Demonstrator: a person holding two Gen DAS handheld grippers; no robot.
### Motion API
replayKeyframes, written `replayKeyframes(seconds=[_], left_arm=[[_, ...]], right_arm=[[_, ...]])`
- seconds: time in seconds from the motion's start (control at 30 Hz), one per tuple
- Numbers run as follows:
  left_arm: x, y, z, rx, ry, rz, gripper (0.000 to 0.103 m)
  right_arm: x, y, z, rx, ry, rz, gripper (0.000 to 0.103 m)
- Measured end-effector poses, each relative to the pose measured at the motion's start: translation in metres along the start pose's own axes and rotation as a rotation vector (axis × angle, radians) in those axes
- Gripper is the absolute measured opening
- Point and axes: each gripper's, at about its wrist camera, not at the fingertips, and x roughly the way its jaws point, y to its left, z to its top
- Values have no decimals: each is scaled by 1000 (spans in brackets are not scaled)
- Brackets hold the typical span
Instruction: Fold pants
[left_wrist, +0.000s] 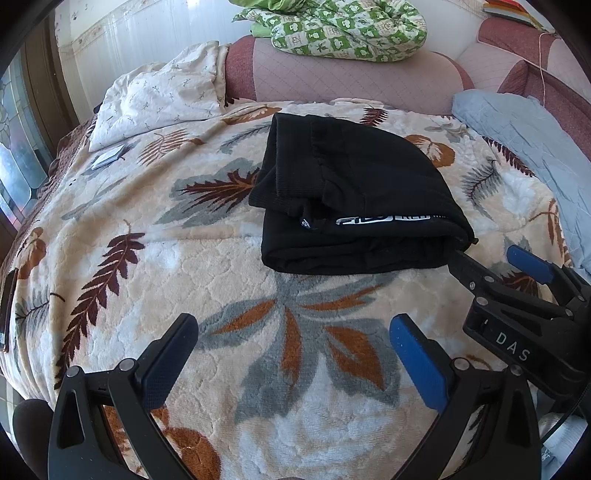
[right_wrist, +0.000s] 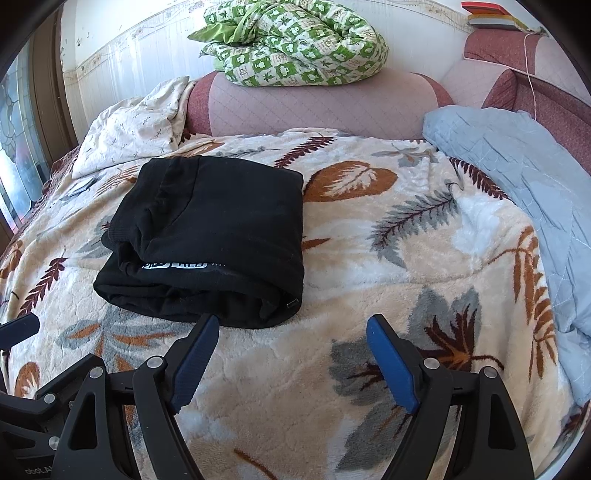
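Observation:
The black pants (left_wrist: 351, 199) lie folded into a compact stack on the leaf-patterned blanket (left_wrist: 184, 258), with white lettering on the front fold. They also show in the right wrist view (right_wrist: 214, 240). My left gripper (left_wrist: 295, 347) is open and empty, hovering in front of the pants. My right gripper (right_wrist: 291, 347) is open and empty, just in front of the stack's near right corner. In the left wrist view the right gripper (left_wrist: 491, 262) shows at the right, one finger close to the pants' corner.
A white pillow (left_wrist: 159, 92) and a small flat card (left_wrist: 107, 157) lie at the back left. A light blue quilt (right_wrist: 517, 184) lies at the right. A green patterned duvet (right_wrist: 295, 40) sits on the pink headboard (right_wrist: 314, 103). A dark phone (left_wrist: 7, 310) lies at the left edge.

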Motion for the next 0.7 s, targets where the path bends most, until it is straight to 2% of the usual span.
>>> replayKeyframes(seconds=[0.7], left_arm=[[-23,-10,-2,34,-48,23,103]], right_arm=[[-11,-7,4,32,-27,14,87]])
